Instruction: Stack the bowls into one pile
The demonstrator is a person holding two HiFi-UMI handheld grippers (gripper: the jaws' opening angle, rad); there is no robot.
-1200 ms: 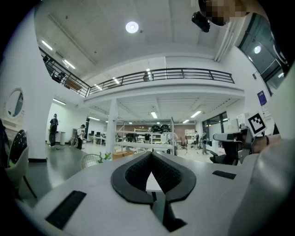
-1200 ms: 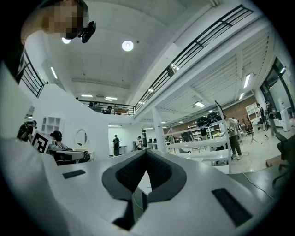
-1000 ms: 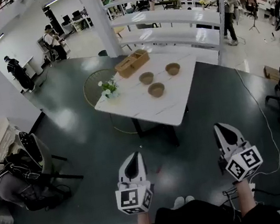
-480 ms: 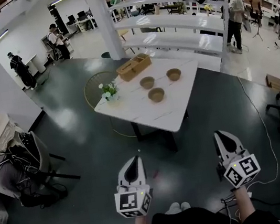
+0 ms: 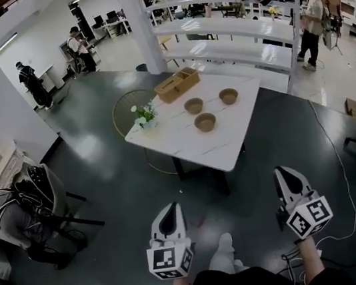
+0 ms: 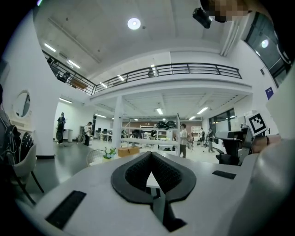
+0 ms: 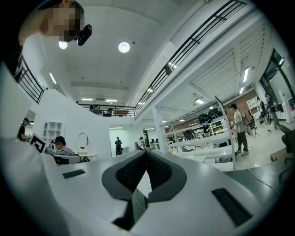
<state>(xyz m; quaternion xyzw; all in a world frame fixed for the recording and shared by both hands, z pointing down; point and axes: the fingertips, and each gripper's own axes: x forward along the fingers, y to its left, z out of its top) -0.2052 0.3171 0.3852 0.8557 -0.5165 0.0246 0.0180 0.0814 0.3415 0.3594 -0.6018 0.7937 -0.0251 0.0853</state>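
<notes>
Head view: three bowls (image 5: 205, 122) sit apart near the table's (image 5: 185, 145) far edge. Left gripper (image 5: 170, 209) and right gripper (image 5: 282, 172), well short of it, have jaws pressed together, holding nothing.

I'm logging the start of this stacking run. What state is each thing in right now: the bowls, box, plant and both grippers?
Near bowl: upright, standing alone on the white table.
Far left bowl: upright, unstacked.
Far right bowl: upright, unstacked.
Wooden box: open-topped, on the table.
Potted flowers: upright near the table's edge.
Left gripper: shut, empty.
Right gripper: shut, empty.
</notes>
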